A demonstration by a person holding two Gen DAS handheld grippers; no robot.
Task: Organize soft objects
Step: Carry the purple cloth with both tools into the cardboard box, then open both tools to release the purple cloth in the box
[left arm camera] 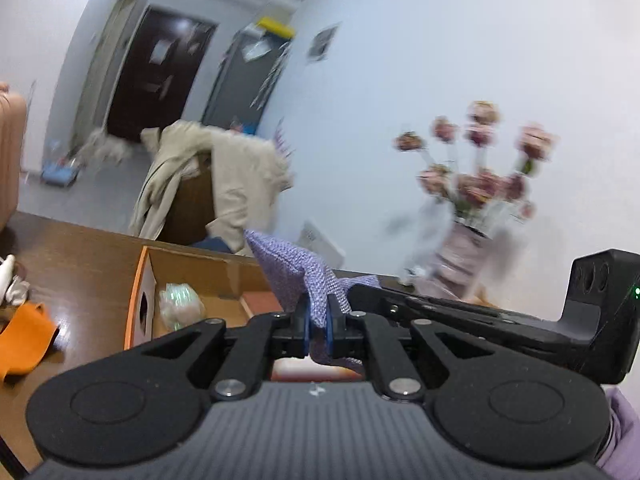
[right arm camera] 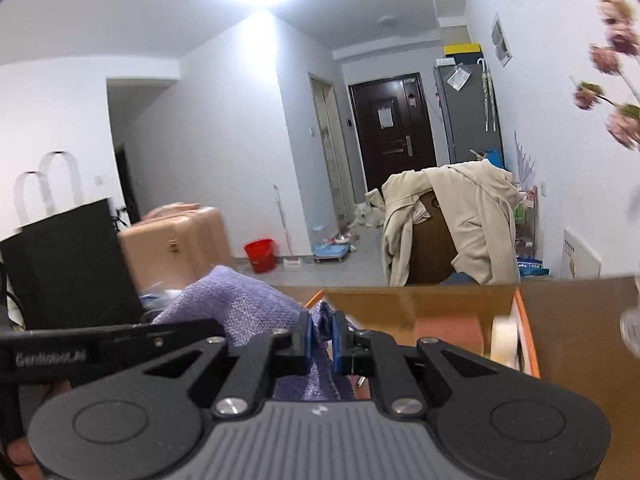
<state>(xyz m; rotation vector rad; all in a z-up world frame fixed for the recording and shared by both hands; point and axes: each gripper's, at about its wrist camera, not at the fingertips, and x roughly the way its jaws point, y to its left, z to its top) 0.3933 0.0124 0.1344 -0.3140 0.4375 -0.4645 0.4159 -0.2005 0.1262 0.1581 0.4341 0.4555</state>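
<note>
Both grippers are clamped on one lilac knitted cloth [left arm camera: 298, 276], held up above the wooden table [left arm camera: 80, 248]. The left gripper [left arm camera: 319, 326] has its blue pads [left arm camera: 306, 328] pinched nearly together on a fold of the cloth, which rises in a peak just beyond the jaws and hangs below them. Left of those jaws lies an orange cloth [left arm camera: 28, 332] on the table, and nearer them an open cardboard box [left arm camera: 192, 276] with a pale crinkly bundle [left arm camera: 180, 304] inside. To the right of them stands a vase of pink flowers [left arm camera: 476, 184], blurred. The right gripper [right arm camera: 322, 338] is likewise closed tight on the same cloth, which spreads away to the left of its jaws. Beyond them, to the right, sits the box.
</note>
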